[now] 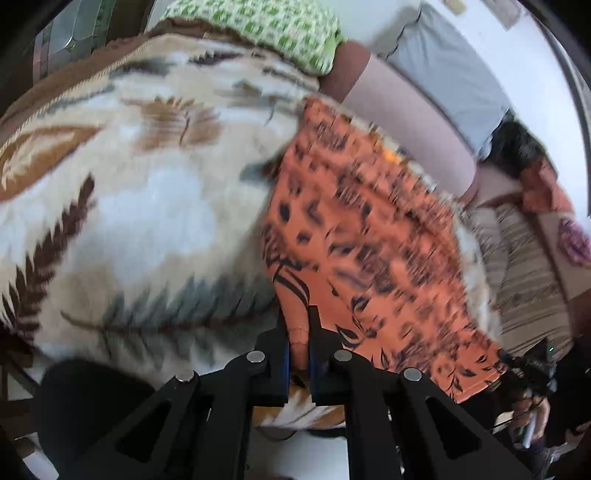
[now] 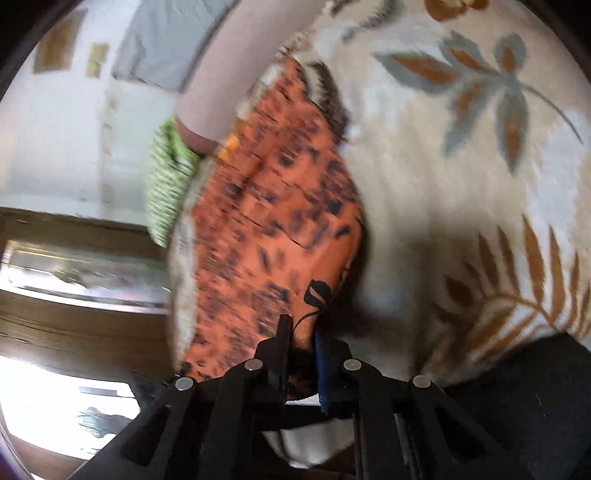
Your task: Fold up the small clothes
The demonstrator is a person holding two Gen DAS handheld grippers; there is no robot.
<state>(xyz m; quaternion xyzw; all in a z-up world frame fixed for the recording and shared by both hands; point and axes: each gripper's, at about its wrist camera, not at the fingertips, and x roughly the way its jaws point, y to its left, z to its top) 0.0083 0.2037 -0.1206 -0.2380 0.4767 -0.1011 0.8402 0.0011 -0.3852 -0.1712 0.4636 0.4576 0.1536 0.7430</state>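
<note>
An orange garment [image 1: 369,236] with dark leaf prints lies spread on a cream blanket [image 1: 140,206] with brown and grey leaf patterns. In the left wrist view my left gripper [image 1: 298,325] is shut on a pinched fold at the garment's near corner. In the right wrist view the same orange garment [image 2: 273,206] stretches away from my right gripper [image 2: 301,332], which is shut on another near corner of it. Both views are blurred by motion.
A green patterned pillow [image 1: 266,29] lies at the blanket's far edge, beside a mauve bolster [image 1: 406,118]. A grey cushion [image 1: 447,74] leans behind. A striped cloth [image 1: 524,280] lies to the right. A wooden floor [image 2: 74,325] shows left of the blanket [image 2: 461,177].
</note>
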